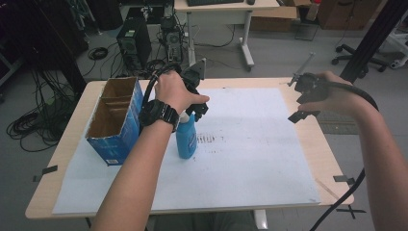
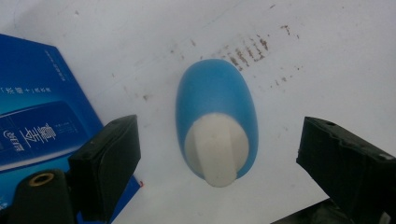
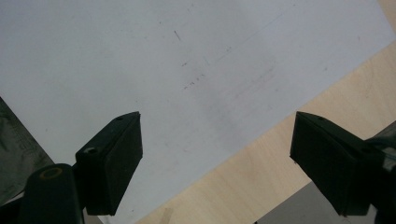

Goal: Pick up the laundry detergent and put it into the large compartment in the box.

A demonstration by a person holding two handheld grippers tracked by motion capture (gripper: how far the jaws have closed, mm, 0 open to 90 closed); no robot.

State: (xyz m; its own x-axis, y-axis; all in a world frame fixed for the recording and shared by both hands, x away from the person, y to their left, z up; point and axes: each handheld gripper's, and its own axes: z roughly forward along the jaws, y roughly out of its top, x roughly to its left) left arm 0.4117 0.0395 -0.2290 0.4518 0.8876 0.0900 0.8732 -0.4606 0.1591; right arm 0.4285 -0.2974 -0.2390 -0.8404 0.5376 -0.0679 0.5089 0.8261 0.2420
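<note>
White paper [image 1: 250, 144] bears a blue bottle [image 2: 216, 126] (label unreadable) under the spread left tool [image 2: 217, 154].

One blue bottle [image 1: 186, 137] with a white cap stands left of the frame's centre, one open blue cardboard box [image 1: 115, 120] sits at its left, one white sheet [image 1: 250, 144] covers the single wooden counter [image 1: 327, 159], and two black tools, left tool [image 1: 198, 107] and right tool [image 1: 302, 114], hang above.

High view: hand [image 1: 175, 94] covers left gripper [image 1: 198, 109] and top of blue bottle [image 1: 186, 139]. Left gripper view: blue box [image 2: 32, 116] cut by left edge, print unreadable. Right gripper [image 3: 215, 154]: far jaw clipped at frame edge
</note>
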